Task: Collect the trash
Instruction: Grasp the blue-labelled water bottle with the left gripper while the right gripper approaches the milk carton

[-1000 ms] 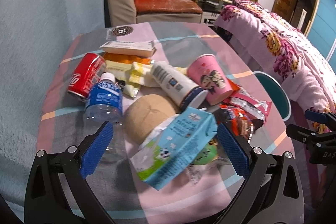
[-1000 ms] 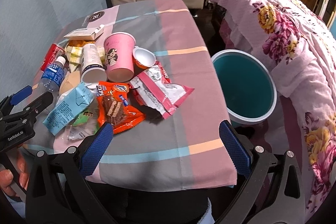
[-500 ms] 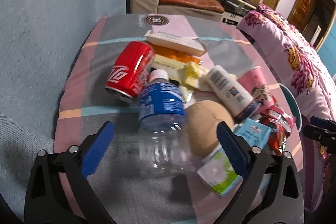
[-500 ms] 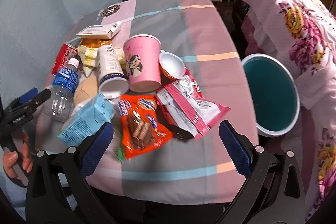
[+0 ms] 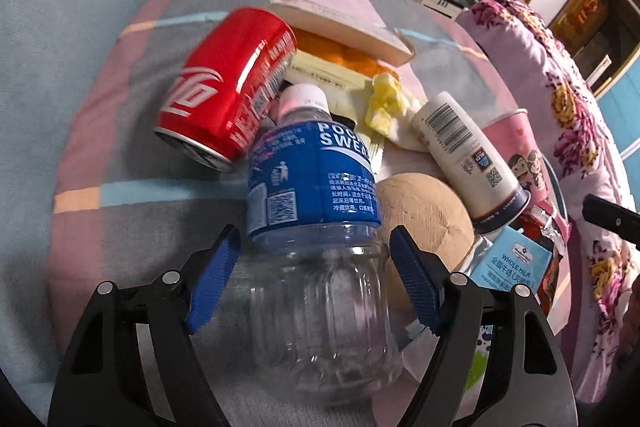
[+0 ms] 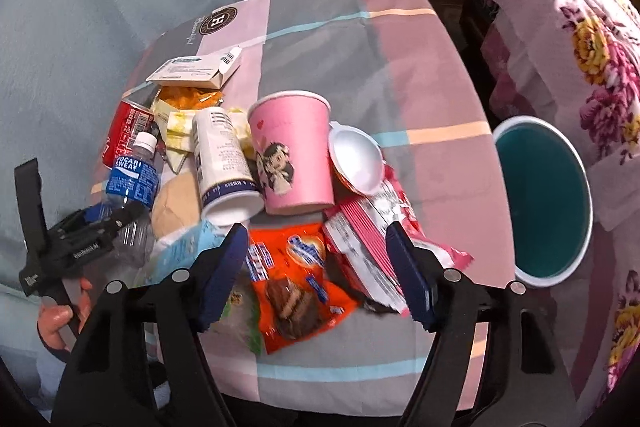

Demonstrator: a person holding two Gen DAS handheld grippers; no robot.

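A clear plastic bottle with a blue label [image 5: 316, 211] lies on the table, its base between the fingers of my left gripper [image 5: 316, 279]. The jaws stand open around it, a narrow gap on each side. The bottle also shows in the right wrist view [image 6: 132, 179], with the left gripper [image 6: 92, 227] at its base. My right gripper [image 6: 316, 271] is open and empty, low over an orange snack wrapper [image 6: 296, 291] and a pink wrapper [image 6: 372, 247].
A red can [image 5: 228, 83], a brown round lump [image 5: 424, 211], a white tube [image 5: 468, 155], a pink cup [image 6: 292, 151], a blue milk carton [image 5: 512, 263], a white box [image 6: 200, 69] and a foil lid [image 6: 356, 159] crowd the table. A teal bin [image 6: 548, 199] stands beside the table's right edge.
My left gripper has moved left from the milk carton and forward around the bottle's base, jaws narrowing. My right gripper has come lower over the wrappers, its jaws closer together.
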